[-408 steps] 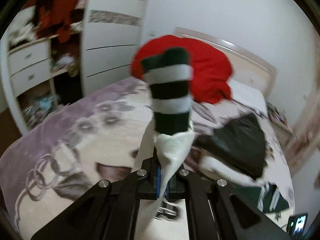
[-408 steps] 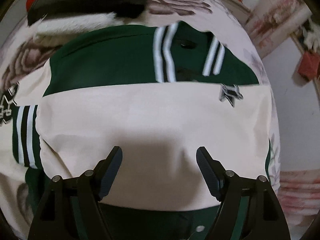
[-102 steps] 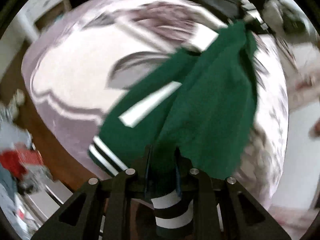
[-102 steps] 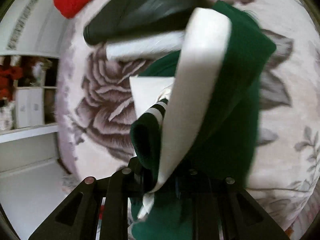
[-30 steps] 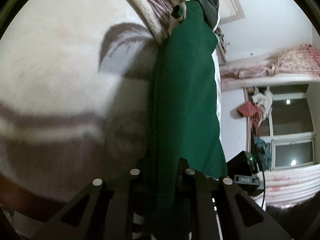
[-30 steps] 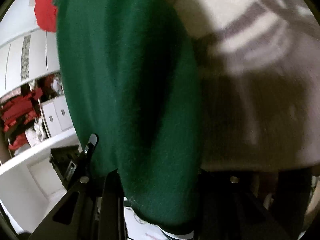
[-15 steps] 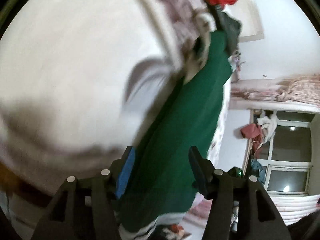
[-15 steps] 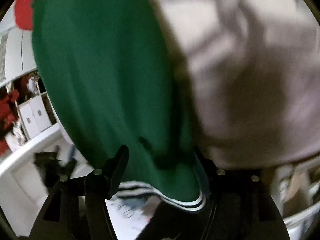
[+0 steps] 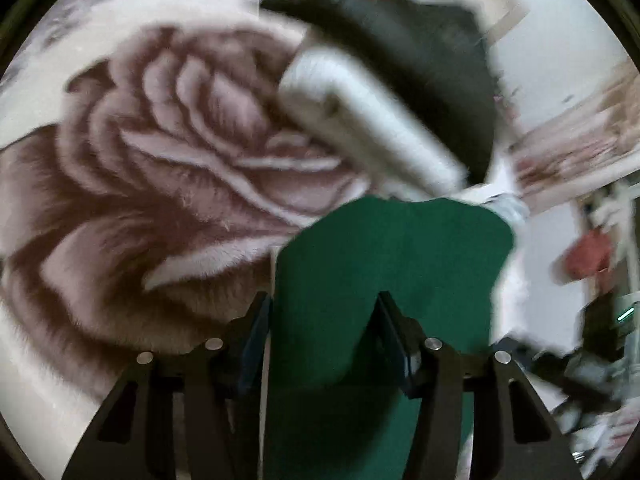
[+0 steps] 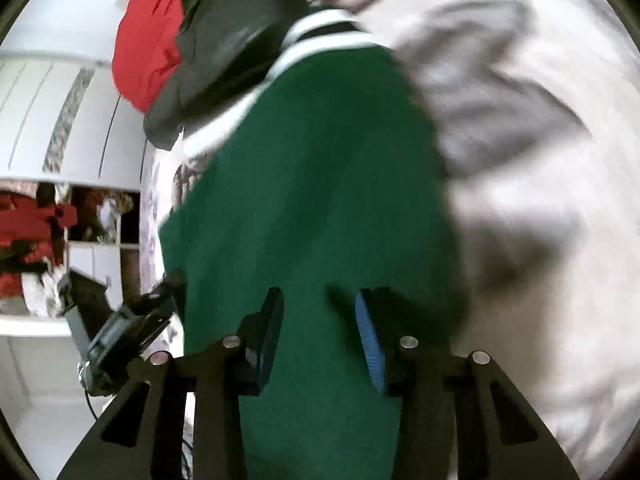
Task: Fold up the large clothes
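No legible text, label, brand, number or sign in either wrist view; both frames motion-blurred, fabric surfaces carry no readable markings.

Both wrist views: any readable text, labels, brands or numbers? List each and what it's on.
None readable in either view.
Green jacket: plain green cloth facing the cameras, no lettering or logo showing.
Dark device at the right edge of the left wrist view: a small green light, too blurred to tell whether it is a display.
Floral blanket, black garment, red garment: no print that reads as text.
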{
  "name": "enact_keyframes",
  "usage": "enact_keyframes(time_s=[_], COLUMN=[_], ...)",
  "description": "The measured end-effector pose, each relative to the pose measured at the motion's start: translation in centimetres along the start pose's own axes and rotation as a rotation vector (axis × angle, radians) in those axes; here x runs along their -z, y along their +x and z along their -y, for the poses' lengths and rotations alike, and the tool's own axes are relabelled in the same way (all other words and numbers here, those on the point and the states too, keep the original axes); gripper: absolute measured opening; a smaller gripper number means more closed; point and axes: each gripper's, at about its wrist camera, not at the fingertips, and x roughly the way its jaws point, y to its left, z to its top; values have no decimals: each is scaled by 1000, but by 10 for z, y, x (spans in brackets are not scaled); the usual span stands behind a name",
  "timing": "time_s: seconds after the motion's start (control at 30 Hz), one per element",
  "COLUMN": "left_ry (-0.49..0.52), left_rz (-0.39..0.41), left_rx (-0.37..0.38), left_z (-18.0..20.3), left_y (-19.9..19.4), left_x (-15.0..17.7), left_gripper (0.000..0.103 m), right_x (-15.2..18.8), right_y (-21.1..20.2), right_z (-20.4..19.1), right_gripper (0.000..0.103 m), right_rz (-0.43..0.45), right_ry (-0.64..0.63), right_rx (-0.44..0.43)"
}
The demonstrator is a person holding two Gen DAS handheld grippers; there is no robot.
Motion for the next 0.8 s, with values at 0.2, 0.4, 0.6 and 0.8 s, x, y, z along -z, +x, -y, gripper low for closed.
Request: enact_keyframes(time_s=[0.2, 0.4, 0.6, 0.8], left_ry=[-30, -34, -14, -8], left_rz=[-89, -75, 62, -113], left_rx=[-31, -17, -92, -126], left_z=[-28, -29, -9, -1], left_y=[51, 33, -85, -37], left_x=[-7, -3, 63, 114], left_gripper=[54, 51, 51, 50], right_x=[-96, -124, -89, 25], right_y=[93, 110, 37, 6], right_z=[-21, -16, -42, 14], right_gripper=[9, 8, 56, 55], right_rz=[-117, -199, -177, -280], right_ry=[-123, -114, -121, -68], right_rx=[276, 332, 152, 99])
